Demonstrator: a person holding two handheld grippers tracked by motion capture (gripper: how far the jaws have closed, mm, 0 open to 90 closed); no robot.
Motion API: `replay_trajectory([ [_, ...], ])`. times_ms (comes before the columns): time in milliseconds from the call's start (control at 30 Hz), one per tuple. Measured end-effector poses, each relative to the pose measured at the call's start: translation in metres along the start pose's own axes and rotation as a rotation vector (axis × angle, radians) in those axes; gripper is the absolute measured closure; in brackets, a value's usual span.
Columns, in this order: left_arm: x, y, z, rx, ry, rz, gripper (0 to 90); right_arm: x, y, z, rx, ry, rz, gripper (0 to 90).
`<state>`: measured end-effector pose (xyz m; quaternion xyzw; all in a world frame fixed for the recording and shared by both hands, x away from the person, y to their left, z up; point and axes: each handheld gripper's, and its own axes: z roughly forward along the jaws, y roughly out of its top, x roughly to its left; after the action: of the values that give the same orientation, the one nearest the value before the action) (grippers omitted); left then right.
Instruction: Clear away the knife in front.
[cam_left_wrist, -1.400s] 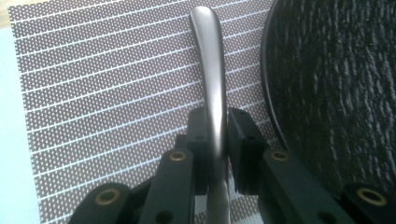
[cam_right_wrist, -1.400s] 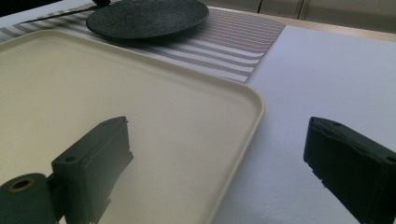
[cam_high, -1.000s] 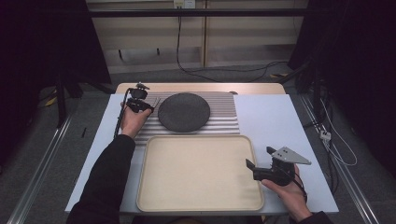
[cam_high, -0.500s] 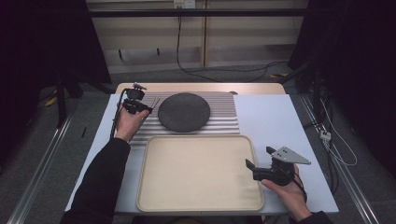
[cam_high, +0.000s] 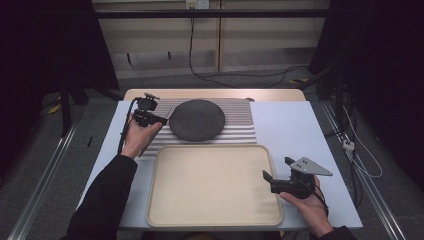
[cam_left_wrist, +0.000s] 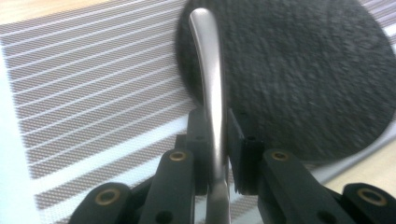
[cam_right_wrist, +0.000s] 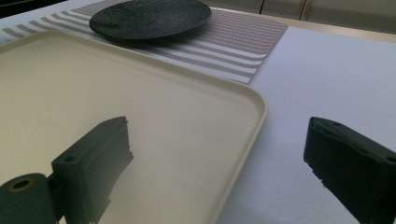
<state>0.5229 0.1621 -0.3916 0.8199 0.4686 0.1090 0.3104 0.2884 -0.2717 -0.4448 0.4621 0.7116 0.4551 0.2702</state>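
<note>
My left gripper is shut on a slim silver utensil handle, which runs up between the jaws; its working end is hidden. In the high view this gripper hovers at the left edge of a round dark plate lying on a striped placemat. The plate sits just behind the handle. My right gripper stands open with nothing between its jaws. It rests at the right rim of a beige tray; in the high view it is the right gripper.
The tray lies at the front centre of a pale table cover, with the placemat and plate behind it. A wooden table edge runs along the back. Cables trail on the floor beyond.
My left gripper has lifted a little and drifted slightly left, carrying the handle with it. The right gripper has stayed where it was.
</note>
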Motion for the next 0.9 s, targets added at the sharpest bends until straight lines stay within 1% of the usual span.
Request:
replay_trajectory([
  [67,-0.004,-0.002,-0.002,-0.008,-0.011,0.002,80.0,0.000,0.000,0.000,0.001,-0.001,-0.002,7.2],
  [100,-0.007,-0.002,-0.003,-0.012,-0.009,0.007,80.0,0.000,0.000,0.000,0.001,-0.001,-0.002,7.2],
  [133,-0.009,-0.003,-0.005,-0.006,-0.009,0.019,80.0,0.000,0.000,0.000,-0.001,-0.001,-0.004,7.2],
  [200,-0.012,-0.004,-0.006,-0.015,-0.014,0.016,80.1,0.000,0.000,0.000,-0.001,-0.001,-0.003,7.2],
  [233,-0.014,-0.005,-0.008,-0.010,-0.012,0.022,80.0,0.000,0.000,0.000,0.000,-0.002,-0.003,7.2],
  [267,-0.016,-0.006,-0.008,-0.018,-0.007,0.003,80.0,0.000,0.000,0.000,0.001,-0.002,0.000,7.1],
  [300,-0.017,-0.007,-0.010,-0.003,0.004,0.019,80.0,0.000,0.000,0.000,0.001,-0.002,0.000,7.1],
  [333,-0.019,-0.008,-0.011,-0.002,0.009,0.021,80.0,0.000,0.000,0.000,0.001,-0.001,0.000,7.1],
  [367,-0.020,-0.009,-0.012,-0.005,0.005,0.016,80.0,0.000,0.000,0.000,0.002,0.000,0.000,7.1],
  [433,-0.023,-0.011,-0.014,-0.002,0.008,0.027,80.0,0.000,0.000,0.000,0.001,0.001,0.001,7.1],
  [467,-0.025,-0.012,-0.015,-0.013,0.004,0.019,80.0,0.000,0.000,0.000,0.001,0.001,0.001,7.1],
  [533,-0.028,-0.015,-0.018,-0.018,-0.005,0.023,80.0,0.000,0.000,0.000,0.003,0.000,0.003,7.2],
  [567,-0.030,-0.015,-0.019,-0.015,-0.006,0.032,80.0,0.000,0.000,0.001,0.003,0.000,0.000,7.1],
  [600,-0.032,-0.017,-0.019,-0.019,-0.014,0.024,80.0,0.000,0.000,0.001,0.003,0.000,0.000,7.1],
  [633,-0.033,-0.018,-0.020,-0.011,-0.014,0.041,80.0,0.000,0.000,0.001,0.005,0.000,0.002,7.1],
  [667,-0.036,-0.019,-0.020,-0.017,-0.020,0.031,80.0,0.000,0.000,0.001,0.005,0.000,0.002,7.2],
  [700,-0.037,-0.020,-0.021,-0.010,-0.024,0.044,80.0,0.001,0.000,0.001,0.005,0.000,0.002,7.1],
  [800,-0.042,-0.023,-0.024,-0.010,-0.034,0.048,80.0,0.001,0.000,0.000,0.003,-0.001,0.000,7.1],
  [867,-0.047,-0.025,-0.025,-0.012,-0.028,0.059,80.0,0.001,0.000,0.000,0.003,-0.001,-0.003,7.1],
  [900,-0.049,-0.026,-0.026,-0.006,-0.027,0.072,80.0,0.001,0.000,0.000,0.005,0.000,0.000,7.1],
])
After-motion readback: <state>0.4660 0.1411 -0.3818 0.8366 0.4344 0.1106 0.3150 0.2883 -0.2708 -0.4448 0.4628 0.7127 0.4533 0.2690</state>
